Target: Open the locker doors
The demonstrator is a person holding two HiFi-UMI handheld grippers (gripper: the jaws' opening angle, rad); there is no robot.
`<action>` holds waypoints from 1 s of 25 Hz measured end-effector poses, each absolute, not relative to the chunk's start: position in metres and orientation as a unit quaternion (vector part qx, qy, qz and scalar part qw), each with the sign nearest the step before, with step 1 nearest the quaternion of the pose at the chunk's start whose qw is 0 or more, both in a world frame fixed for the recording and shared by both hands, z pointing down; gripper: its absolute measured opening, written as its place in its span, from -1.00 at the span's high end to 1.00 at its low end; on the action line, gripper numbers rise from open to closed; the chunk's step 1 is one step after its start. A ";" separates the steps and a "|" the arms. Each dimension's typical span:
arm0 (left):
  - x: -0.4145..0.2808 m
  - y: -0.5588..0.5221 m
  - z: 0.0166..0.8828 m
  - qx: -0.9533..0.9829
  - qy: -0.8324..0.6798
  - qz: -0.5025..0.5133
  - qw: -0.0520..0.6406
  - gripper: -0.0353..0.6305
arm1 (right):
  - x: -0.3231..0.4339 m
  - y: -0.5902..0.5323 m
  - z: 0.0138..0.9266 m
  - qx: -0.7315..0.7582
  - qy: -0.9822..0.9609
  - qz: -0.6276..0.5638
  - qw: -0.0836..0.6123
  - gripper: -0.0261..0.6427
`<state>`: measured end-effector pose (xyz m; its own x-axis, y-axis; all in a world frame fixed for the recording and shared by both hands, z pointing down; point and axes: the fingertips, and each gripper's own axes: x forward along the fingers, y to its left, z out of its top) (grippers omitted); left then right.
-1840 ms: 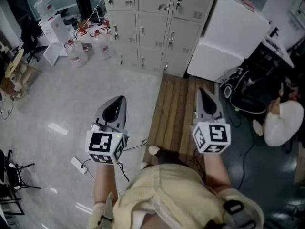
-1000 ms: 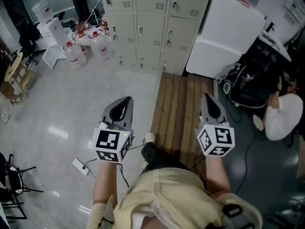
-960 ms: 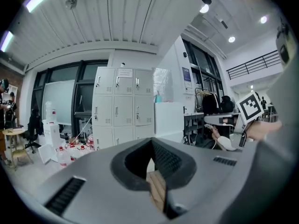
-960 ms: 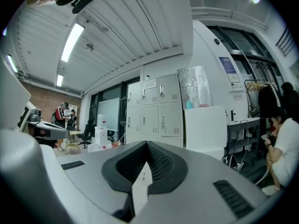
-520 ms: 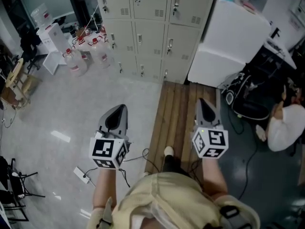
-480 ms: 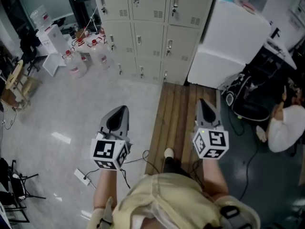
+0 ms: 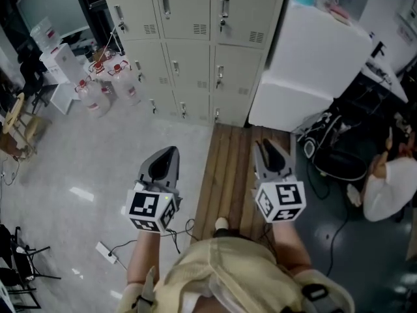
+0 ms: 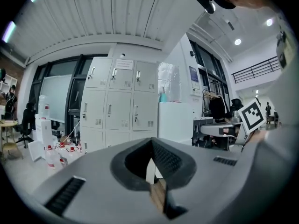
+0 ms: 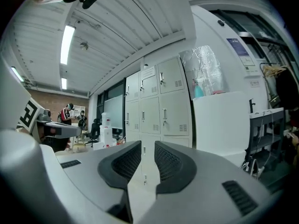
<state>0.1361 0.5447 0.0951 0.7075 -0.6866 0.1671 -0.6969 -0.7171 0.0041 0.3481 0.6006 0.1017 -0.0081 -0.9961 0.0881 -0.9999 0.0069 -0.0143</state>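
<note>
Lockers (image 7: 189,38), doors all closed, fill the upper centre, well apart from both claws. Left claw (image 7: 168,154) is pinched together, empty. Right claw (image 7: 266,146) has just been opening, its narrow gap empty. Best close in squarely on one door handle (image 7: 224,10)

Far side: a bank of lockers (image 7: 189,44), with water jugs (image 7: 107,87) on the floor (image 7: 78,155) to its left and a tall box-shaped unit (image 7: 313,64) just beside it on the right. Before the lockers' right columns lies a slatted wooden platform (image 7: 228,168); the right gripper (image 7: 264,143) is above it, the left gripper (image 7: 171,150) above the floor to its left. A heap of cables (image 7: 326,149) lies right of the platform, a power strip (image 7: 106,253) near left.
</note>
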 end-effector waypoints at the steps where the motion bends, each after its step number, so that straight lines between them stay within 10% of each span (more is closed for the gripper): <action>1: 0.143 0.539 0.096 0.923 -0.376 0.075 0.037 0.88 | 0.352 0.595 0.101 0.698 -0.715 0.037 0.027 0.71; 25: 0.186 0.388 0.098 0.925 -0.365 0.089 0.062 0.88 | 0.377 0.415 0.086 0.670 -0.740 0.061 0.024 0.57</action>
